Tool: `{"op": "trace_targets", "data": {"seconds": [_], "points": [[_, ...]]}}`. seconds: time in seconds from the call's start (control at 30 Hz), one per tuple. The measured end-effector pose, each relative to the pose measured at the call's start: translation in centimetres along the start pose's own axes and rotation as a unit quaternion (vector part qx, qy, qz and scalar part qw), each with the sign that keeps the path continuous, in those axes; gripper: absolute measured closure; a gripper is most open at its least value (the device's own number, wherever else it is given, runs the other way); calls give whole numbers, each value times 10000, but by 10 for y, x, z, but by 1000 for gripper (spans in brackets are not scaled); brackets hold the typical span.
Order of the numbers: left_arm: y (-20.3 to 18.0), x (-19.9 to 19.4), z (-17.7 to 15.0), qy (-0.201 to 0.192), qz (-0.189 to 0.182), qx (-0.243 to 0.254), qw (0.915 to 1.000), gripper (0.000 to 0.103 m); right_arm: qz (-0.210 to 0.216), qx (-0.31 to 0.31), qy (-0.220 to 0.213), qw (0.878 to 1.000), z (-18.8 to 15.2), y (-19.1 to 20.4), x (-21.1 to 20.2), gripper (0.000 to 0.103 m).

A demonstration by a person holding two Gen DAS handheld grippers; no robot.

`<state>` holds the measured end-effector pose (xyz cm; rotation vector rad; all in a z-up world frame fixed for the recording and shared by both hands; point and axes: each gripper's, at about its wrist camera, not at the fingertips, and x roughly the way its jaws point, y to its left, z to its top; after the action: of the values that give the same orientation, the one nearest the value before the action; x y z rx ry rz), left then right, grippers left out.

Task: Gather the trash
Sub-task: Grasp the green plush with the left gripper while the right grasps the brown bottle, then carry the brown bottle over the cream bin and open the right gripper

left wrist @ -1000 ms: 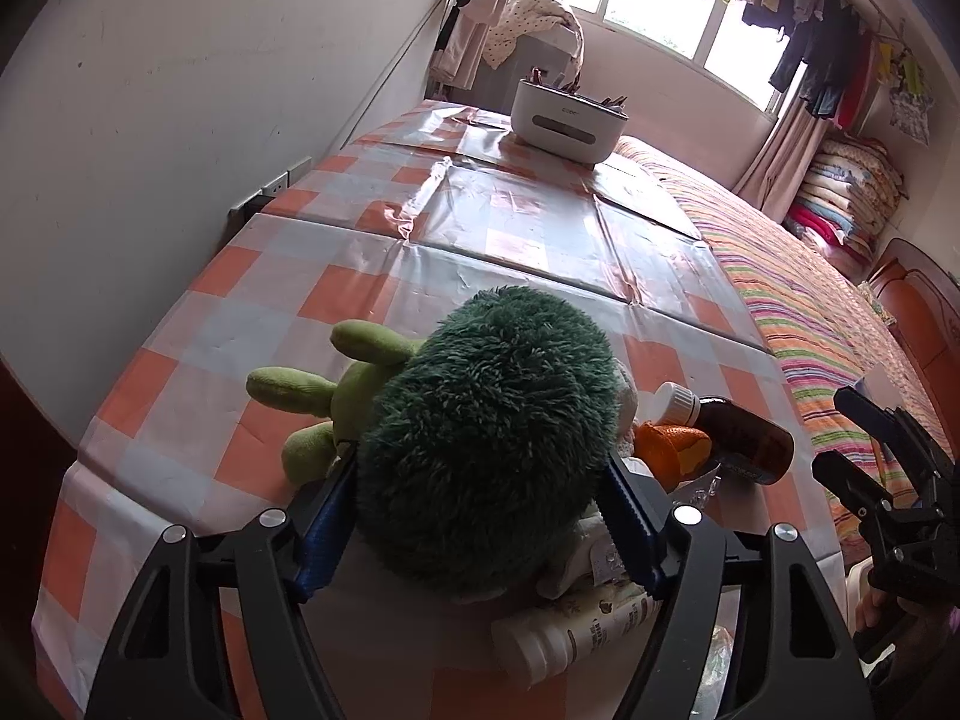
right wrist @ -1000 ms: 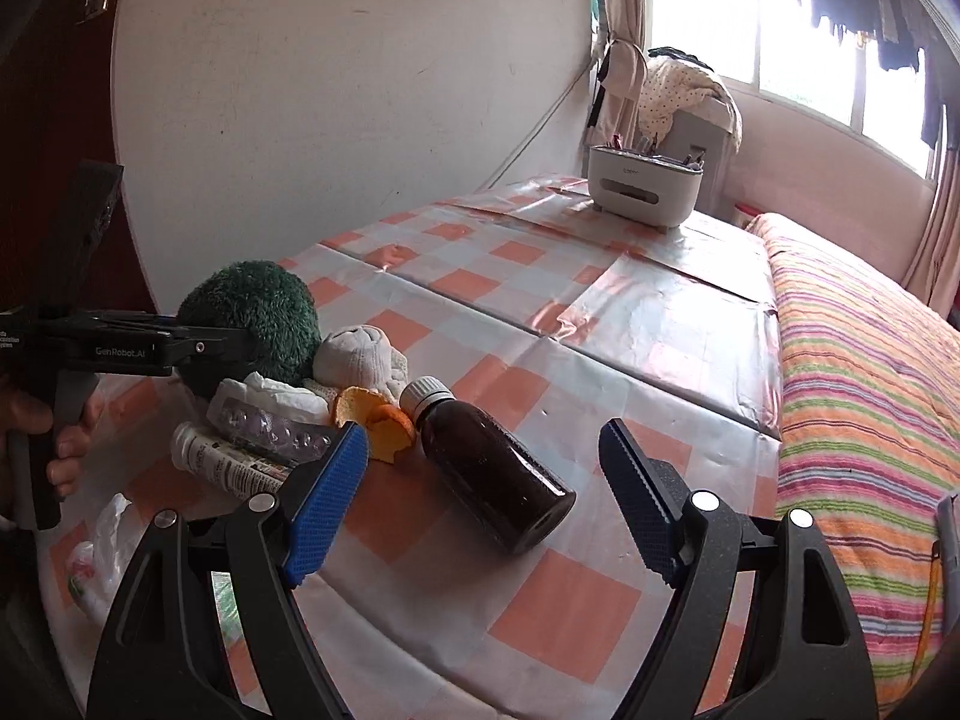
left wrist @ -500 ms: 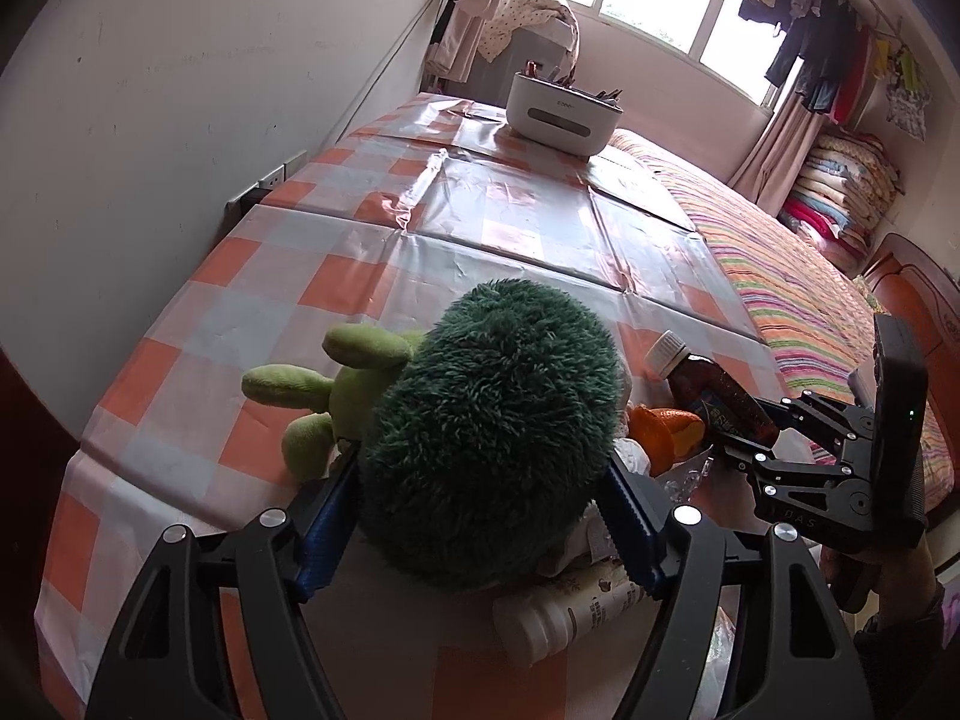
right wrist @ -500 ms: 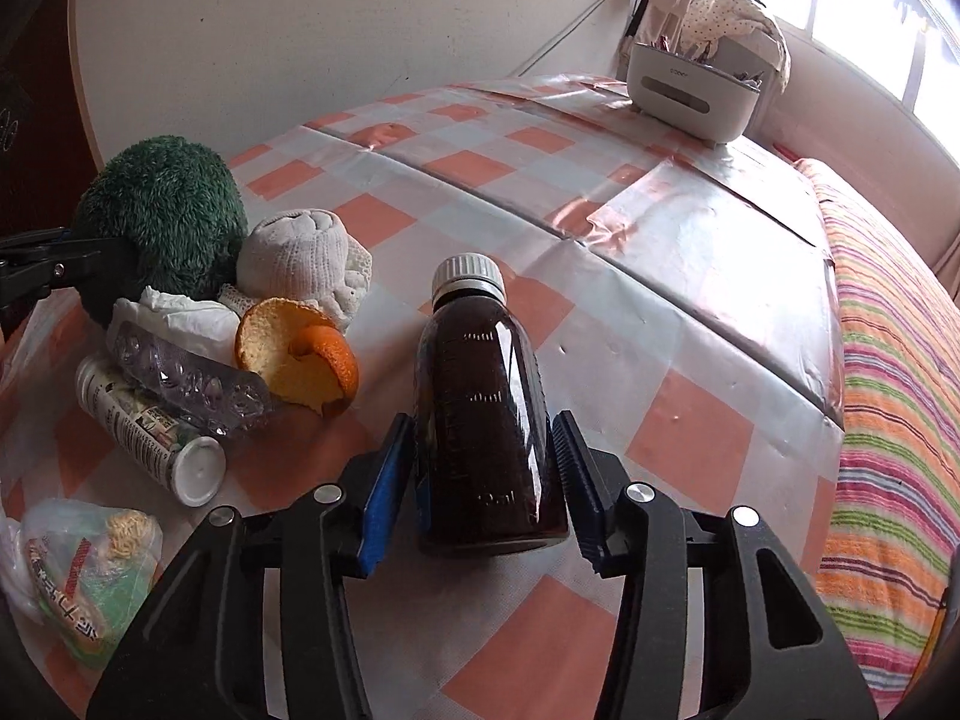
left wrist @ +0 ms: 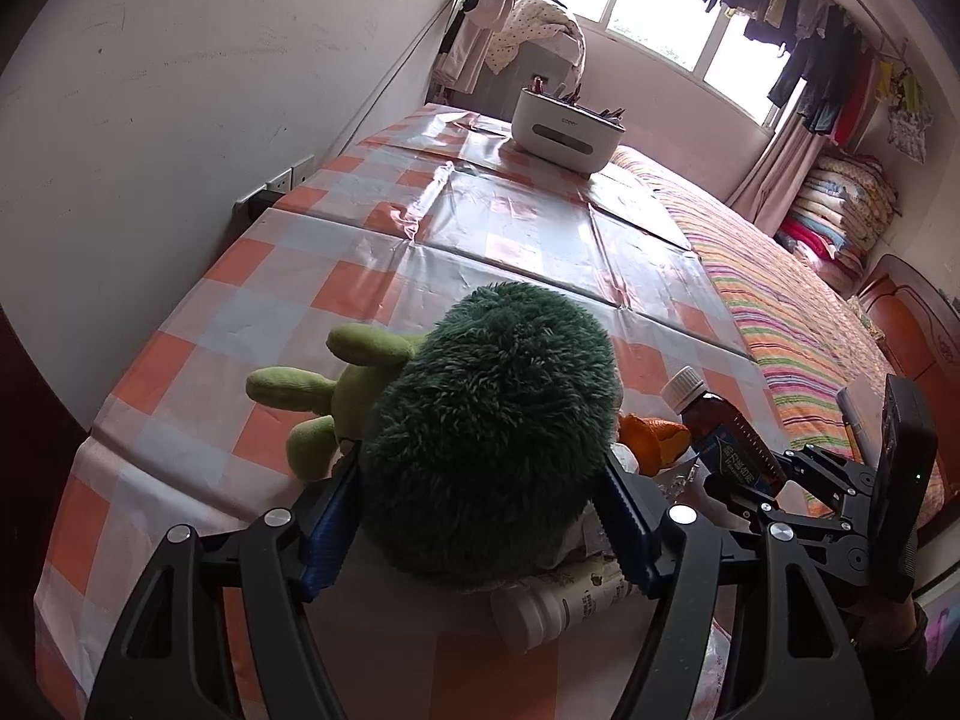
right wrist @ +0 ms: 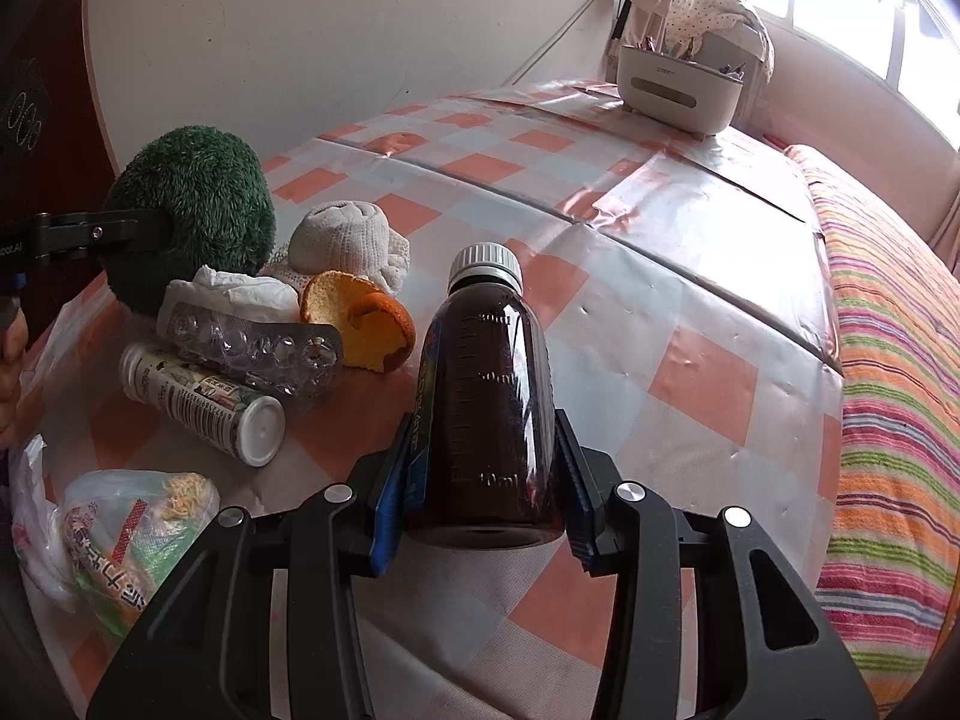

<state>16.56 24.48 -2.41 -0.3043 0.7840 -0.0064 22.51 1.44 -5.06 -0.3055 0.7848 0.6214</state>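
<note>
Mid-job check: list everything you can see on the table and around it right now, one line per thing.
brown bottle: 1, dark brown, white cap, between right jaws
plush toy: 1, dark green, light green limbs, between left jaws
orange peel: 1, orange, left of bottle
blister pack: 1, clear, on white tube
white tube: 1, lying flat
tissue: 1, white, behind blister pack
cloth ball: 1, off-white
plastic bag: 1, clear, near edge
organiser box: 1, white, far end
left gripper: black, blue pads
right gripper: black, blue pads

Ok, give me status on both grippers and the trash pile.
Right gripper shut on brown bottle, jaws just closed. Left gripper clamped on green plush. Orange peel, blister pack, white tube beside the bottle, uncollected.
</note>
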Motion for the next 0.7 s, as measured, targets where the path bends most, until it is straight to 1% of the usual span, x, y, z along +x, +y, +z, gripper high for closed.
{"op": "trace_targets", "data": {"seconds": [0.2, 0.37, 0.57, 0.7], "points": [[-2, -13, 0, -124, -74, -40, 9999, 35, 28, 127, -203, 9997, -9, 4, -26, 62], [-10, -26, -4, -270, -120, 40, 9996, 35, 107, 229, -442, 9987, -15, 12, -49, 62], [-24, -52, -12, -490, -316, 144, 9982, 35, 157, 262, -732, 9969, -29, 23, -79, 62], [-40, -69, -19, -617, -465, 333, 9965, 35, 209, 355, -898, 9951, -41, 26, -98, 62]]}}
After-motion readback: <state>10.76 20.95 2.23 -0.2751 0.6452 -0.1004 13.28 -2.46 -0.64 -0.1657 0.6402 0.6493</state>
